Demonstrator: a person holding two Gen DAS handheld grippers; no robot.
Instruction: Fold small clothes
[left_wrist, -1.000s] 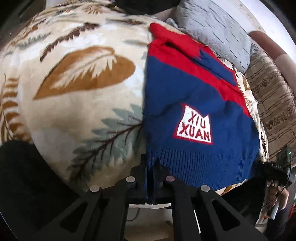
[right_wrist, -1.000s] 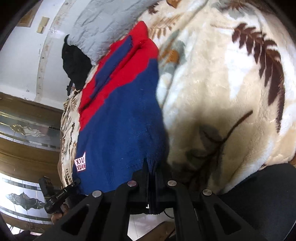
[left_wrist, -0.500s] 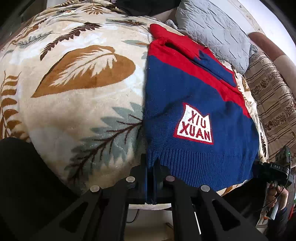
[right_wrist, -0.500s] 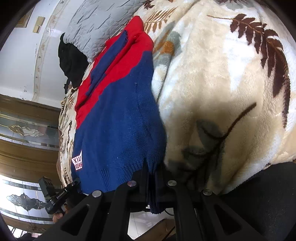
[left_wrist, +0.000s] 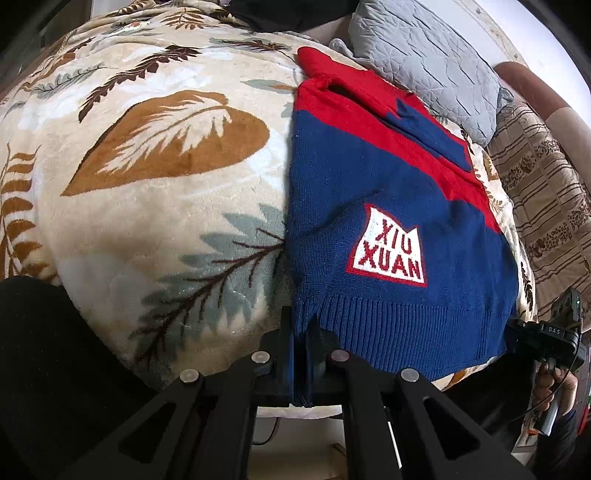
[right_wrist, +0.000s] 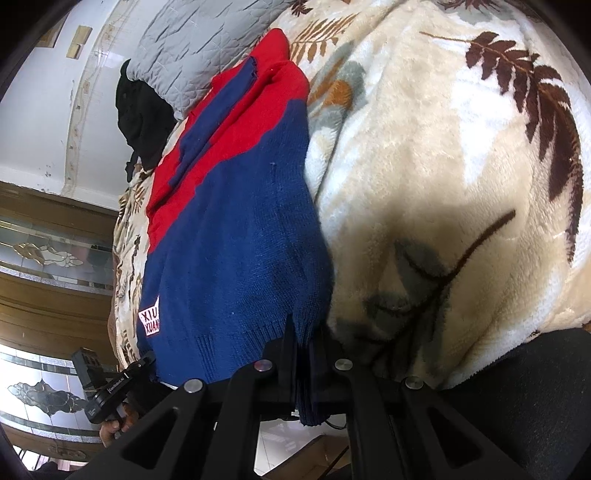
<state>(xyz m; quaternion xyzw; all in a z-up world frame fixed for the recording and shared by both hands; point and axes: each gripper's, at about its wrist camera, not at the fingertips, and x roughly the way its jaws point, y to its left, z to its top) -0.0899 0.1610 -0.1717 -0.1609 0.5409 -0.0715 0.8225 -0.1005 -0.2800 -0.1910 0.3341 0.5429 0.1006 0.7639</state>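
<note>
Left tongs (left_wrist: 301, 354) clamped on the ribbed hem corner of a small navy-and-red sweater (left_wrist: 388, 206), knit pinched between the closed fingers at 6 o'clock of the left wrist view. Right tongs (right_wrist: 306, 365) likewise pressed together on the opposite hem corner, a tail of navy knit hanging down through the grip. Also caught at 4 o'clock of the left wrist view: the right tongs from outside, gripping the far corner. Also caught at 7 o'clock of the right wrist view: the left tongs in the person's hand.

Sweater spread front-up on a bed, over a cream leaf-print blanket (left_wrist: 166, 166), hem at the near edge, red shoulders and collar away toward 12 o'clock. White "XIU XUAN" patch (left_wrist: 388, 251) face-up on the chest. One sleeve apparently laid across the red yoke; hard to tell whether folded in on purpose.

Beyond the collar, a grey quilted pillow (left_wrist: 424, 55) at 1 o'clock and a dark garment (right_wrist: 144, 114) further back.

Judged progress: early. Garment flattened and both hem corners secured, body not yet doubled over. Likely left: carrying the hem up toward the collar, laying it square, smoothing, possibly one more fold. Main risk, by the look of it: loose knit slipping or stretching unevenly between the two grips.
</note>
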